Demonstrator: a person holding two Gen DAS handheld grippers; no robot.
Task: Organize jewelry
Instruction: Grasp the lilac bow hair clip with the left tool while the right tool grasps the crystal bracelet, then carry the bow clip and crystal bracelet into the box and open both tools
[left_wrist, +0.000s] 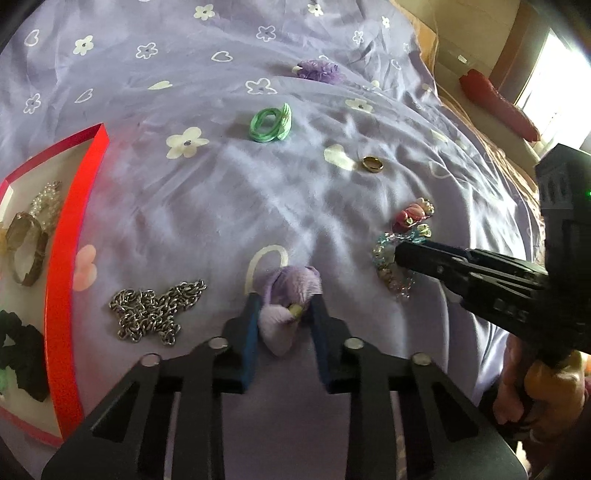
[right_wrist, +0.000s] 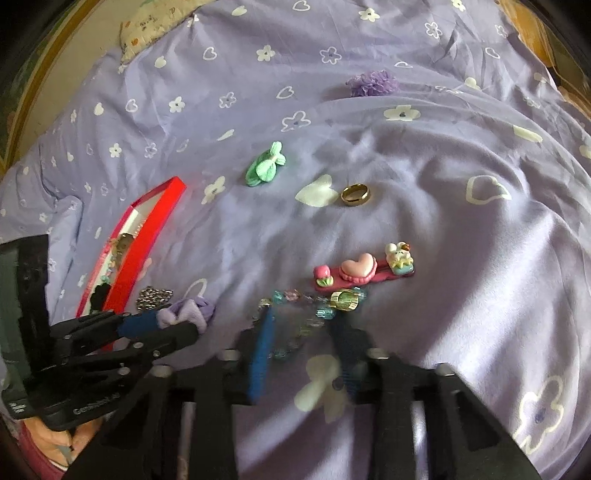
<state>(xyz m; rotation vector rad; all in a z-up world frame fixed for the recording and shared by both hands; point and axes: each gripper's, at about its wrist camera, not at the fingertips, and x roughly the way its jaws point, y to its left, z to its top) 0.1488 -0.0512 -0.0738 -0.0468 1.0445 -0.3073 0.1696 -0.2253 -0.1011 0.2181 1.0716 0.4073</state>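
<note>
Soft purple bow (left_wrist: 286, 302), light and squashy, sits clenched in left gripper (left_wrist: 284, 306); right gripper (right_wrist: 306, 325) pinches slippery beaded bracelet (right_wrist: 314, 306).

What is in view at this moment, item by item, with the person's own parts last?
bedsheet: one, lilac, flower print, under everything
box: one, red, left, holds bangle, pearls, black scrunchie
chain: one, silver, beside box
purple bow: one, between left fingers
green bow: one, centre
ring: one, gold
purple scrunchie: one, far
hair clip: one, pink
bead bracelet: one, pastel, at right fingers
left gripper: shut on bow
right gripper: on bracelet
</note>
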